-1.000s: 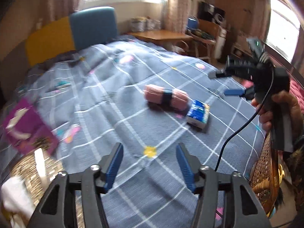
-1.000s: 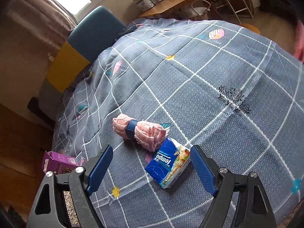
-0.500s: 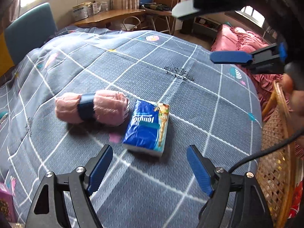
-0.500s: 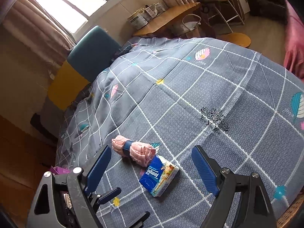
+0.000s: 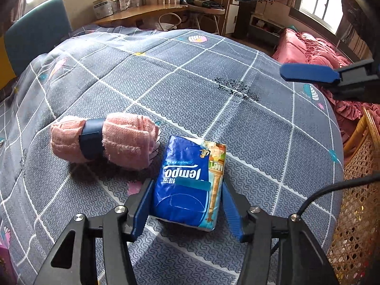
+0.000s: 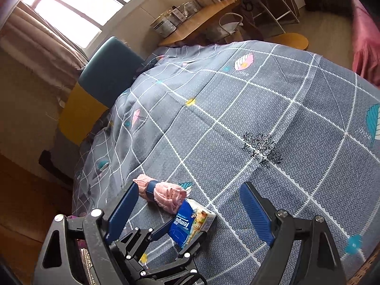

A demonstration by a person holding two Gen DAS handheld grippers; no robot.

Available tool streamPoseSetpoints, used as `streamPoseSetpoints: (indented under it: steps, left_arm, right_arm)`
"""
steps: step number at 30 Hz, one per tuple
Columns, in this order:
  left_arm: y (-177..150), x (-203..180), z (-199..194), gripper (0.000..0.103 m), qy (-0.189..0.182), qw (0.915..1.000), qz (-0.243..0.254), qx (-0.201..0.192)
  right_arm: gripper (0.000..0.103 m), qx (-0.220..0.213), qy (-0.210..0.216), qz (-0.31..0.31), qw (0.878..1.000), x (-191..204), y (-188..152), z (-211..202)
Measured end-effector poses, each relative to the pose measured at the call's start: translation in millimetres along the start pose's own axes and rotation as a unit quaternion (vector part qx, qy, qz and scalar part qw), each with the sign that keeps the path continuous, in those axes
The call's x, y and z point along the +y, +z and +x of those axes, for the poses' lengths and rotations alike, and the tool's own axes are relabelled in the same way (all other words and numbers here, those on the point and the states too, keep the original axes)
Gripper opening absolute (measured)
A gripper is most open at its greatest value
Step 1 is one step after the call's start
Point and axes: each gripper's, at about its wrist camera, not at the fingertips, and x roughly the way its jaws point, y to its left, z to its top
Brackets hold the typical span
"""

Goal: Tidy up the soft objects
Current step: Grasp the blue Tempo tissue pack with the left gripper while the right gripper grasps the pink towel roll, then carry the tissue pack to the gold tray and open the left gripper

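Note:
A blue Tempo tissue pack [image 5: 187,190] lies on the grey checked quilt [image 5: 213,83]. Just left of it rests a rolled pink towel [image 5: 128,140] with a dark blue band. My left gripper [image 5: 187,182] reaches down over the pack with a finger on each side; its jaws are closing, the left pad at the wrapper, the right pad just beside it. The right wrist view shows the same pack [image 6: 182,225] flanked by the left gripper [image 6: 180,235], with the towel [image 6: 168,194] behind. My right gripper [image 6: 190,185] hovers above, open and holding nothing, also seen as the right gripper [image 5: 255,30].
A wicker basket [image 5: 356,190] stands off the quilt's right edge, with pink bedding [image 5: 308,52] behind it. A blue and yellow chair [image 6: 109,66] and a wooden desk [image 6: 201,23] stand at the far side. A purple box [image 5: 3,261] peeks in at bottom left.
My left gripper swung right and down from open quilt to the tissue pack, spread wide, then narrowed around it. The right gripper barely shifted.

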Motion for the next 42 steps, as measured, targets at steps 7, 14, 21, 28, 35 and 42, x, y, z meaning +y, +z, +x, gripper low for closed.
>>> streamPoseSetpoints:
  steps: [7,14,21,28,35,42]
  left_arm:
    - [-62.1,33.2,-49.1,0.056,0.03,0.9952,-0.092,-0.014]
    - [-124.1,66.7,-88.1,0.056,0.09,0.9843,-0.147,-0.037]
    - [-145.1,81.2,-80.9,0.056,0.105,0.9781,-0.177,-0.032]
    - [-148.0,78.3,-71.1,0.055,0.11,0.9775,-0.177,-0.035]
    - [-150.7,77.8,-73.6,0.054,0.115,0.9759,-0.18,-0.045]
    - [-143.0,78.2,-88.8,0.053,0.122,0.972,-0.198,-0.035]
  right_arm:
    - [0.088,0.046,-0.027,-0.098,0.994,38.6,4.4,28.7]
    - [0.088,0.11,-0.072,-0.285,0.949,106.2,-28.8,99.9]
    - [0.07,0.154,-0.153,-0.402,0.889,130.1,-59.0,172.4]
    - [0.035,0.122,-0.16,-0.381,0.902,141.1,-69.9,145.0]
    - [0.036,0.159,-0.174,-0.315,0.919,126.5,-110.0,130.7]
    - [0.041,0.16,-0.169,-0.289,0.929,109.9,-110.8,138.8]
